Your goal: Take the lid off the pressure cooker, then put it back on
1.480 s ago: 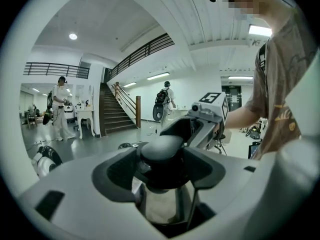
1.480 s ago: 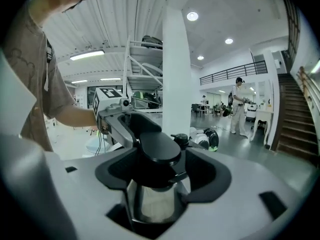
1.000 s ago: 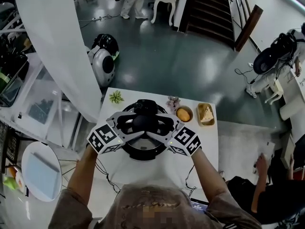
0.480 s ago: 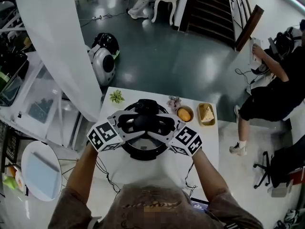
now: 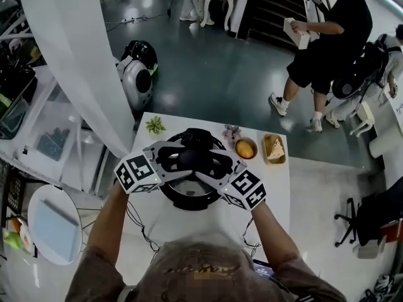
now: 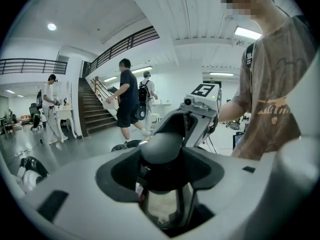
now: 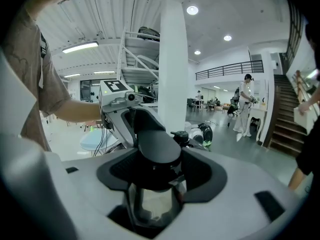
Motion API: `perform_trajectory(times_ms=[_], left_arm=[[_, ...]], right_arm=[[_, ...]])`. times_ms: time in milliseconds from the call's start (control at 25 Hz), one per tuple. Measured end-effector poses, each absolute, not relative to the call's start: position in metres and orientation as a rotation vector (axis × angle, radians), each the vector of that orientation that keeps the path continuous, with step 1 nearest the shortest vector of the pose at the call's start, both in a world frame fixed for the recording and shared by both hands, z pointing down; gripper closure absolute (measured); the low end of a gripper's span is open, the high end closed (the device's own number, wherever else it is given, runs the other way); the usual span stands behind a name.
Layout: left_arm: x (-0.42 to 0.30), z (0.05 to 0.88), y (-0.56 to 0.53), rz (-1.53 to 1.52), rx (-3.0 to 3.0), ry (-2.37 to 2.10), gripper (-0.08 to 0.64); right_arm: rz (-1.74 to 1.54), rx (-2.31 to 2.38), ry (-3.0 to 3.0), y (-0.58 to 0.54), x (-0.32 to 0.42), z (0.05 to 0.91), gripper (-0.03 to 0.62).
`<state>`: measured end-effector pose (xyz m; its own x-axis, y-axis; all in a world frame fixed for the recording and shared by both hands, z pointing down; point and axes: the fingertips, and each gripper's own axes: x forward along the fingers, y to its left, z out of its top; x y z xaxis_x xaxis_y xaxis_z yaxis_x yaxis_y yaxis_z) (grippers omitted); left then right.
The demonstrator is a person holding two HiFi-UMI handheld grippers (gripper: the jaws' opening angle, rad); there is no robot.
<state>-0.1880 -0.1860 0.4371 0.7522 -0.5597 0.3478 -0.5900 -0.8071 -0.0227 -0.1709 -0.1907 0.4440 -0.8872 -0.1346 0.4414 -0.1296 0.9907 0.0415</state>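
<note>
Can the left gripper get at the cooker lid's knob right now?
Likely yes: the left gripper has its jaws closed around the knob, opposite the right gripper; nothing blocks it.

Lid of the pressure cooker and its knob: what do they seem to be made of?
Knob: looks like matte black plastic, dull and rounded with only soft highlights. Lid: glossy, with pale reflections under the knob; polished steel or glass, the views don't settle which.

Bowl and tray right of cooker
</note>
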Motion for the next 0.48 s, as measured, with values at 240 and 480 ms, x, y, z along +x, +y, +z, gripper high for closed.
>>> perform_trajectory(times_ms=[240,480], left_arm=[[-0.1881,0.4355,-0.1886,0.529,2.884,-0.869,0.296],[-0.1918,0.4354,-0.1884,0.534,2.914,-0.792,0.296]], right_arm=[[0.025,0.258,-2.659,-0.1926,-0.1705,0.4426,0.325],[0.076,0.329,-2.636,-0.1913,-0.174,0.4426,0.325]])
